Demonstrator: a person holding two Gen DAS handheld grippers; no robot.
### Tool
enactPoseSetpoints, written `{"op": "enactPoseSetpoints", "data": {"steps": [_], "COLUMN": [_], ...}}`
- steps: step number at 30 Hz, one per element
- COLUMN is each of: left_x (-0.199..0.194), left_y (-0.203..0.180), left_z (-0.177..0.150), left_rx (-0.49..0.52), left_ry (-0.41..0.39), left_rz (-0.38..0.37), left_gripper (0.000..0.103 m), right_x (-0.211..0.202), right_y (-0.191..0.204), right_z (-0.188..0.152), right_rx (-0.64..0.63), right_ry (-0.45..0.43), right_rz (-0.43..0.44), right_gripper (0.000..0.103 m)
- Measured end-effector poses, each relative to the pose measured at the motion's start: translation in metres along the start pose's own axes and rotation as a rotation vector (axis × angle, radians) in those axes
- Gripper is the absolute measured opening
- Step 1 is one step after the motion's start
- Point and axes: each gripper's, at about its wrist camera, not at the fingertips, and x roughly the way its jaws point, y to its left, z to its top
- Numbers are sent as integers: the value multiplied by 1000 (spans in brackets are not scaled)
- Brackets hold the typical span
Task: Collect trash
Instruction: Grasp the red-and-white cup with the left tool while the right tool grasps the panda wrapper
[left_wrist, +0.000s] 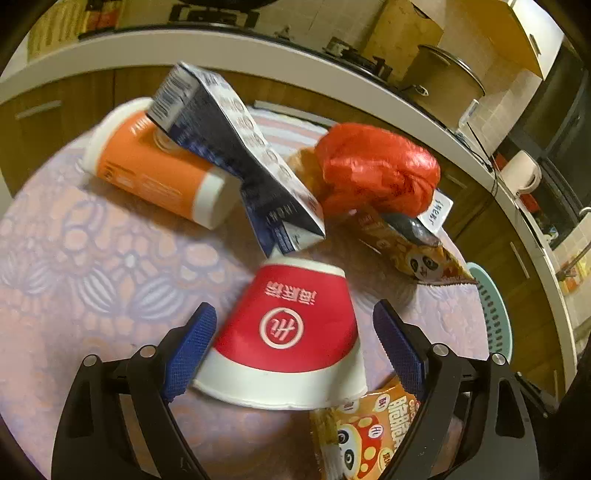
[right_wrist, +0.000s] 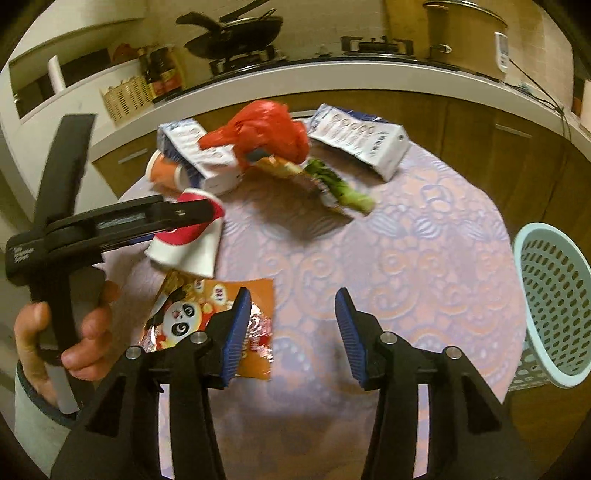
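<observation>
The red paper cup (left_wrist: 291, 328) lies on its side near the counter's (right_wrist: 406, 266) near-left edge, rim towards you, partly over a panda snack wrapper (right_wrist: 221, 317). You should expect it to be light, thin-walled and easy to crush, so take it across the red band at mid-body, not at the flared white rim, and squeeze gently. Your left gripper (left_wrist: 295, 350) has its jaws spread wide either side of the cup, not yet pressing. Your right gripper (right_wrist: 293, 332) hangs half spread over bare cloth, holding nothing. The perforated basket (right_wrist: 554, 306) waits at the right edge.
</observation>
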Motion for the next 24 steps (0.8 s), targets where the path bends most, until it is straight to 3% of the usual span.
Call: {"op": "enactPoseSetpoints", "data": {"steps": [2,7,11,14,16,18,24], "left_x": [2,-4,-23,-34,-40,-46,-57], "left_y": [-2,0,5,3,3,4,8], "left_z": [-2,-5,-6,-4,-4,-5,-7], "left_rx": [24,30,22,26,22,23,3], "left_ry": [-11,-30,-72,-101,-113,-129,-154], "left_rz": [28,13,-32,-41,-47,-49,-48], "left_gripper": [74,69,67,67,67,67,67], "right_x": [3,15,28,37,37,37,30], "right_y": [5,15,21,29,36,42,46], "right_z": [-1,-3,-5,-4,-5,-6,-7], "right_rx": [-11,-28,-28,-63,-97,-120,-134], "right_ry": [9,37,75,98,95,97,63], "right_rz": [9,16,27,-34,-36,-24,-58], "right_gripper": [52,62,64,63,44,32,15]}}
